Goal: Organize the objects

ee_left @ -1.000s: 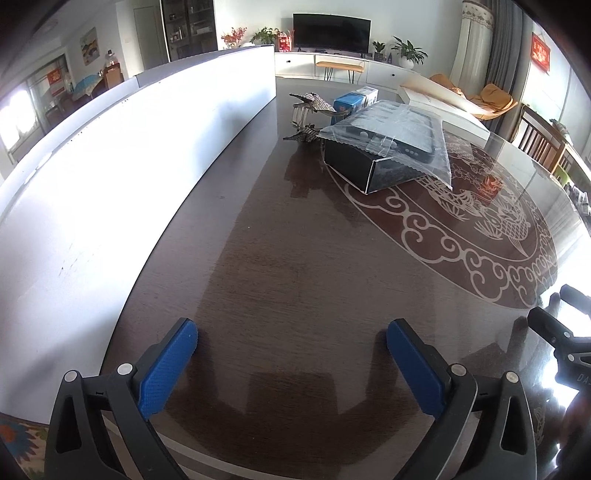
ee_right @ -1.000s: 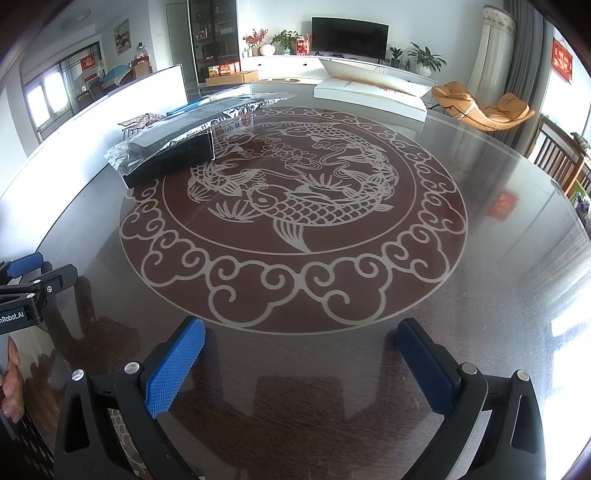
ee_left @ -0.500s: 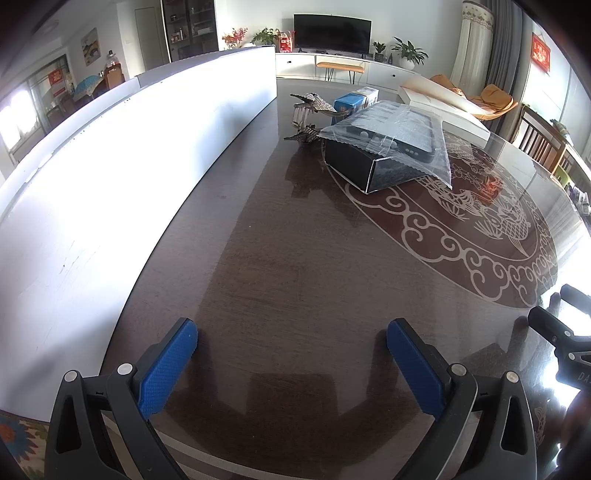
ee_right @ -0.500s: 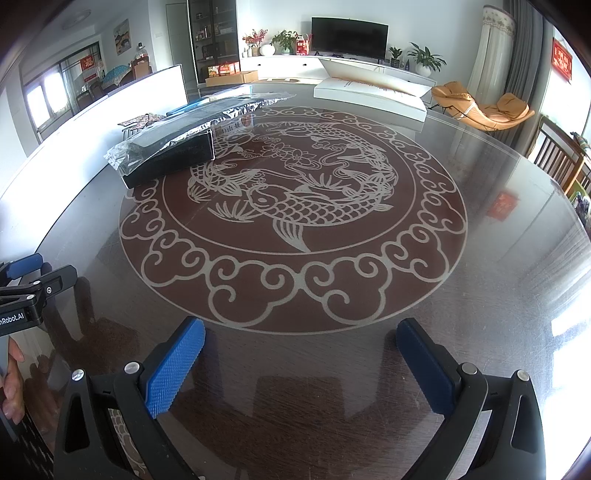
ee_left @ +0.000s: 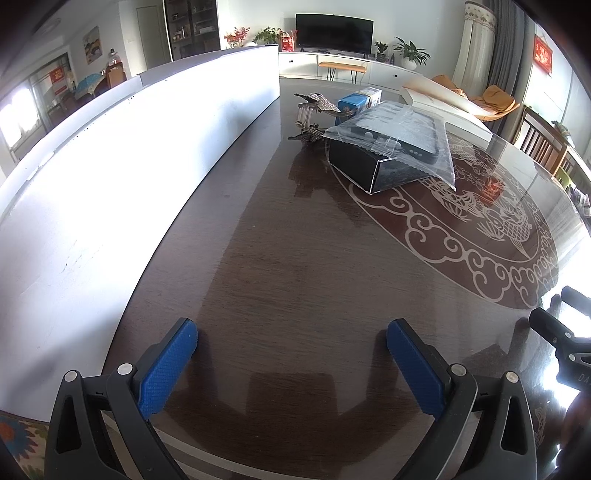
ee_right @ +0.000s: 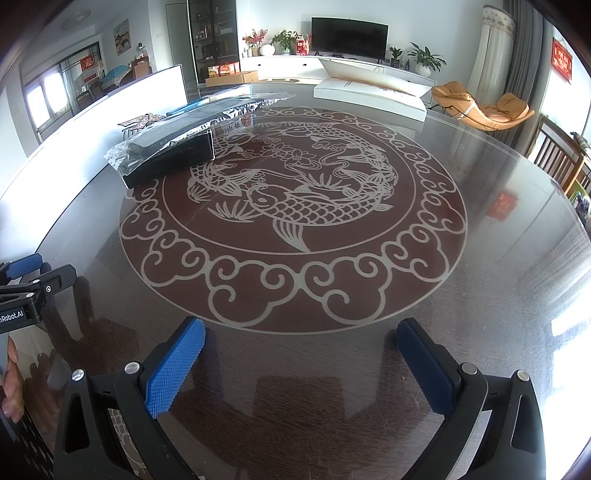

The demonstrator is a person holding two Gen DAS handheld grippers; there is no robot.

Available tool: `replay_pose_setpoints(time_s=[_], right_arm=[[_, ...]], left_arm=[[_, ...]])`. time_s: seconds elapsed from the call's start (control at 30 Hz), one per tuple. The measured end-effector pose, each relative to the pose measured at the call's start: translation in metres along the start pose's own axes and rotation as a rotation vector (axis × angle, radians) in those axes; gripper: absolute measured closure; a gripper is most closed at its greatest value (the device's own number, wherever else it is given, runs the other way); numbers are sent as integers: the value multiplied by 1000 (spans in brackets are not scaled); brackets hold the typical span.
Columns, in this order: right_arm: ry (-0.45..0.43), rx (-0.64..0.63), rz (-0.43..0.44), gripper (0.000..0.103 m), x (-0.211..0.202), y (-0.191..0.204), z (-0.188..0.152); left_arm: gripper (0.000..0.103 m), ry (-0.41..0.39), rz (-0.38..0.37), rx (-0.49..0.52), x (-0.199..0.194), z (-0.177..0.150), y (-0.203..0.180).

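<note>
My left hand-held gripper (ee_left: 291, 354), black-framed with blue ribbed pads, hangs low over the near edge of the table with its fingers spread wide and nothing between them. My right hand-held gripper (ee_right: 301, 356) is the same: spread, empty, low over the glass.

The things I take to be the job sit together at the far side: a long black rectangular box (ee_left: 373, 168) with a clear crinkled plastic bag (ee_left: 399, 136) draped over its top, and just behind it a small blue carton (ee_left: 352, 103) and a brown patterned folded-paper figure (ee_left: 316, 114). From the left gripper the box lies ahead and a little to the right; from the right gripper it lies ahead and well to the left (ee_right: 170, 157). Its long axis runs away from me, slanting rightward. I judge the left gripper nearer, so it should lead.

The surface is a dark wood table under glossy glass (ee_right: 498, 295), inlaid with a round fish-and-cloud medallion (ee_right: 291, 206). A tall white panel (ee_left: 110, 177) borders the left side. Beyond is a living room with a dark television (ee_right: 349, 35).
</note>
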State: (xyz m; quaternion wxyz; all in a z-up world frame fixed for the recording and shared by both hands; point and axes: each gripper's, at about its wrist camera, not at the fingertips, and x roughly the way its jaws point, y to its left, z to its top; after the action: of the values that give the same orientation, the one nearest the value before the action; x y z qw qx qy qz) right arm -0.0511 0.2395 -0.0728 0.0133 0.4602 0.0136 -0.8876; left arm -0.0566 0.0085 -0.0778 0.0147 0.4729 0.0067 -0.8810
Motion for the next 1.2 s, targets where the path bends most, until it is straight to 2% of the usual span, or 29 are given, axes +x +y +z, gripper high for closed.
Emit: replay_pose_setpoints(time_s=[0.3,0.4,0.5,0.6,0.7,0.83,0.97,1.0,1.07,1.1,1.13,1.2], right_arm=[[4,-3,4,0,1,1,1],[43,-17,35,0,7,10,18],[-7,-28,93,0,0,34,60],[-65,-53,114,0,-2,69,117],[-20,-32,65,0,25,99,172],[88,30,-74,0,74,127,209],[161,-2,-237,0,110,143,208],[175,2,-252,0,115,140,204],[186,72,-205,3,114,124,196],[150,127,-150,11,107,112,190],[117,164,-97,26,99,103,184],[107,176,-58,28,91,89,170]], left_arm=[[0,-2,1,-1,0,0,0],[0,-4,2,-4,-1,0,0],[0,-7,5,-6,-1,0,0],[0,-8,5,-7,-1,1,0],[0,-8,5,-6,-1,0,0],[0,-8,5,-6,-1,0,0],[0,-8,5,-5,-1,0,0],[0,-8,4,-5,-1,0,0],[0,-8,4,-5,0,1,0],[0,-8,4,-6,0,1,0],[0,-8,4,-6,1,2,0],[0,-8,4,-8,2,3,0]])
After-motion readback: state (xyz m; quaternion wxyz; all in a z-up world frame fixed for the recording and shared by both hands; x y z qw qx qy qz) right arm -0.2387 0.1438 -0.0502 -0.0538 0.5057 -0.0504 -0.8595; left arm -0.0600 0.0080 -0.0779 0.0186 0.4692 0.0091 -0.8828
